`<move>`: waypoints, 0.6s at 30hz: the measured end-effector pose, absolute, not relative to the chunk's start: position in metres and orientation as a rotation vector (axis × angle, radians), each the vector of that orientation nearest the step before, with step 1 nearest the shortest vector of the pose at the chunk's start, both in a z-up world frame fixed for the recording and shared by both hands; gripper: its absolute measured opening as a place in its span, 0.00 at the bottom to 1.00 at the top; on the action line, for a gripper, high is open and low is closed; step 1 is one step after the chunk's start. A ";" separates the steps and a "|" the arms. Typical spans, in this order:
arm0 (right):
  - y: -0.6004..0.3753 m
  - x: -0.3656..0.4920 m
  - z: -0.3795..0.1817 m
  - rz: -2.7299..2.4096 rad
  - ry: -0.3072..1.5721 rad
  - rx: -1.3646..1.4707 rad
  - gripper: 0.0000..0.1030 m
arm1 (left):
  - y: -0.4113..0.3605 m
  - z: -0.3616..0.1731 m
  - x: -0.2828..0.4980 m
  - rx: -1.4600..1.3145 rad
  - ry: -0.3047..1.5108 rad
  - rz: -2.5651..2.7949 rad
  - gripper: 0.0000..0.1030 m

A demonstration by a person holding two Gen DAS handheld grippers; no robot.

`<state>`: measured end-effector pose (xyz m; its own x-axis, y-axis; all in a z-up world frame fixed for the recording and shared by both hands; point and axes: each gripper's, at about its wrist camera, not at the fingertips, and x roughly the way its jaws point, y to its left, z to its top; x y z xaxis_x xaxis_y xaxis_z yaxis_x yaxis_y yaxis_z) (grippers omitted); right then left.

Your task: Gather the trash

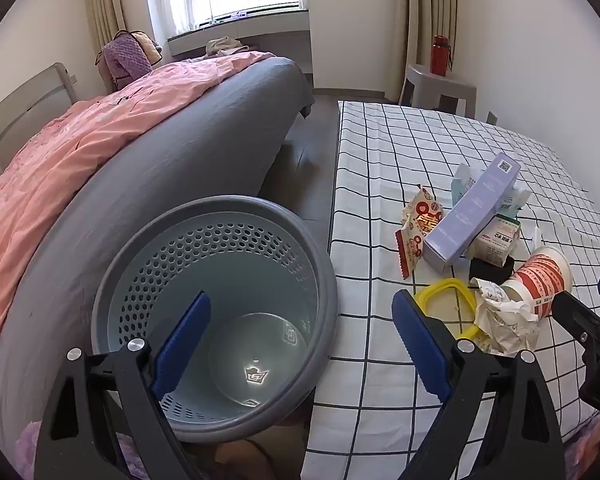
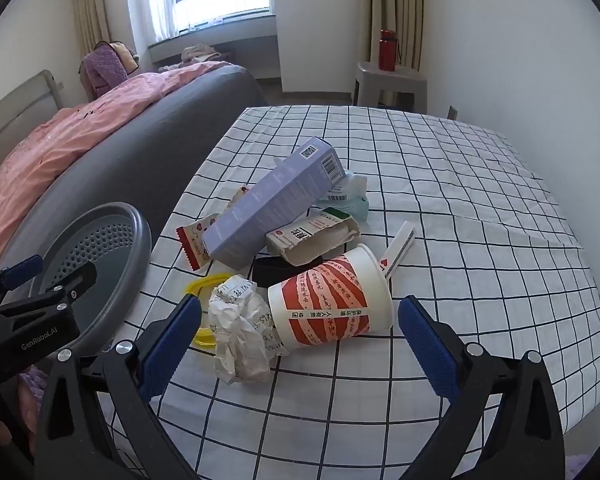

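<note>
A heap of trash is lying on a table draped in a checked cloth [image 2: 440,184] in a bedroom, beside a bed with a pink quilt [image 1: 100,128] over a grey sheet; the left gripper [image 1: 304,344] is hovering with its blue-padded fingers spread wide and gripping nothing, angled down over the mouth of a grey perforated waste bin [image 1: 220,304] that is standing between the bed and the table's near left edge; the bin is showing only its bare bottom.

The right gripper [image 2: 300,344] is likewise hanging wide open above the pile, holding nothing; between its fingers in the right wrist view are lying a red-and-white paper cup [image 2: 332,300], tipped on its side with its mouth toward the far right, and a crumpled ball of paper [image 2: 240,332] touching the cup's base; a yellow plastic ring [image 2: 202,284] is peeking out from under the paper.

Farther back, a long lavender box [image 2: 272,204] is resting tilted across a torn small carton [image 2: 312,236] and a red-and-white snack wrapper [image 2: 198,240]; a black object [image 2: 276,268] is sitting under the carton, just behind the cup; a pale teal wrapper [image 2: 352,196] is lying behind the box, and a white paper strip [image 2: 400,248] is lying just right of the cup.

A red bottle [image 2: 387,50] is standing on a grey stool [image 2: 392,80] near the far wall.
</note>
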<state>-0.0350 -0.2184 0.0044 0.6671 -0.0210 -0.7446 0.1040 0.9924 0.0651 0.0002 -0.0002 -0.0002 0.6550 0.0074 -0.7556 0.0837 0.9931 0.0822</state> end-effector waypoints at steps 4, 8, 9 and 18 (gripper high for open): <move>-0.220 -0.036 0.008 -0.075 0.832 0.106 0.94 | 0.001 0.000 0.001 0.104 0.858 -0.042 0.85; -0.219 -0.035 0.003 -0.072 0.828 0.107 0.94 | 0.003 -0.004 -0.001 0.100 0.858 -0.039 0.85; -0.217 -0.034 0.001 -0.073 0.828 0.105 0.94 | 0.003 -0.006 -0.001 0.099 0.858 -0.037 0.85; -0.221 -0.036 0.006 -0.077 0.823 0.112 0.94 | 0.005 -0.007 -0.001 0.109 0.861 -0.038 0.85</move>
